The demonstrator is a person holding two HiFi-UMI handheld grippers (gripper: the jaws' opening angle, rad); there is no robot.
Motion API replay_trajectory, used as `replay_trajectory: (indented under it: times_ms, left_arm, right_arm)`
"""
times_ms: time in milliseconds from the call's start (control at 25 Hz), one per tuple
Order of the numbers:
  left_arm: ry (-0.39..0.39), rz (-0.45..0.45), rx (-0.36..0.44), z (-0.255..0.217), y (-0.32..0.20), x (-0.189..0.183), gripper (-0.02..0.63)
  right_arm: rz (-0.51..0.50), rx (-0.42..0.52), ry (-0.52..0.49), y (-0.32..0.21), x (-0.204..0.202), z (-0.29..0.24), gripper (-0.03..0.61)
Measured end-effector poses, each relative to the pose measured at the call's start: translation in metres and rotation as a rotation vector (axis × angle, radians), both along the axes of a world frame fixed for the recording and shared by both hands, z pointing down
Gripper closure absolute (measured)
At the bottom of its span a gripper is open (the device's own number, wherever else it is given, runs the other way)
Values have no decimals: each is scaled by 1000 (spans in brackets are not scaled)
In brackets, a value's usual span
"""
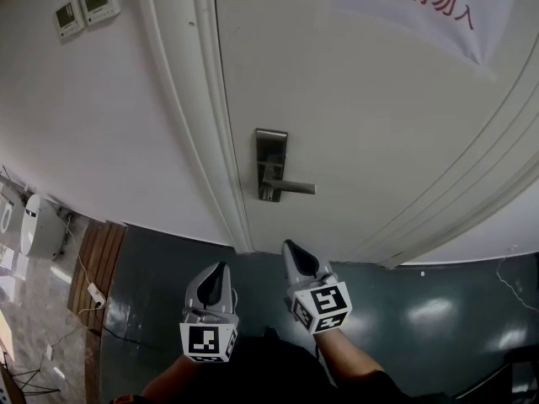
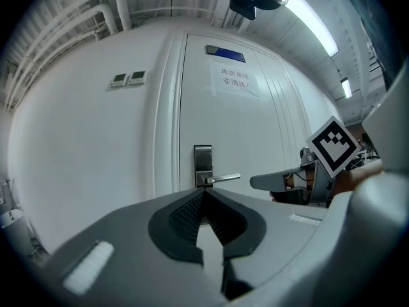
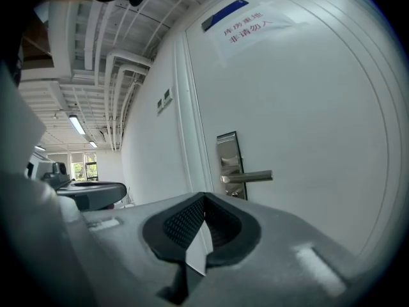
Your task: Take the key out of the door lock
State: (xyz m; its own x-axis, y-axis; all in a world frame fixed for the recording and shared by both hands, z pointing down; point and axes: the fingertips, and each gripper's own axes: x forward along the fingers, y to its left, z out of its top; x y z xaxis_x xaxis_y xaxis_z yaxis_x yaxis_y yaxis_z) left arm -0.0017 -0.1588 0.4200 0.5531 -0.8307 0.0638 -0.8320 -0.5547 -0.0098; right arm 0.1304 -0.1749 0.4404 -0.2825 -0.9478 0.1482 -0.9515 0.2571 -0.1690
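Observation:
A steel lock plate (image 1: 269, 162) with a lever handle (image 1: 290, 187) sits on the white door (image 1: 379, 124). The lock plate (image 2: 202, 162) also shows in the left gripper view, and the lock plate (image 3: 229, 162) in the right gripper view. The key is too small to make out; only a small dark bit shows under the lever (image 3: 248, 177). My left gripper (image 1: 222, 267) and right gripper (image 1: 287, 244) hang low before the door, well short of the lock, tips pointed at it. The left gripper (image 2: 203, 192) and the right gripper (image 3: 204, 197) are shut, nothing between the jaws.
Two wall control panels (image 1: 84, 7) hang left of the door frame (image 1: 202, 108). A paper sign (image 1: 429, 2) is stuck high on the door. A white appliance (image 1: 38, 225) and a power strip (image 1: 96, 294) lie on the floor at the left. The floor (image 1: 421, 310) is dark green.

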Motion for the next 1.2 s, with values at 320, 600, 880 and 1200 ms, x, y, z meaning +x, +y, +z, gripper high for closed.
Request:
replay_trajectory:
  times_ms: [320, 600, 880, 1200]
  left_arm:
    - [-10, 155, -2, 6, -92, 25, 595]
    - [-57, 250, 1, 30, -162, 28, 595]
    - [-51, 369, -39, 45, -196, 37, 595]
    - [-68, 458, -58, 65, -200, 46, 595]
  right_arm:
    - [24, -178, -150, -70, -3, 39, 584]
    - [108, -274, -324, -114, 0, 65, 503]
    - [210, -298, -565, -130, 10, 85, 480]
    - [194, -238, -866, -137, 8, 89, 476]
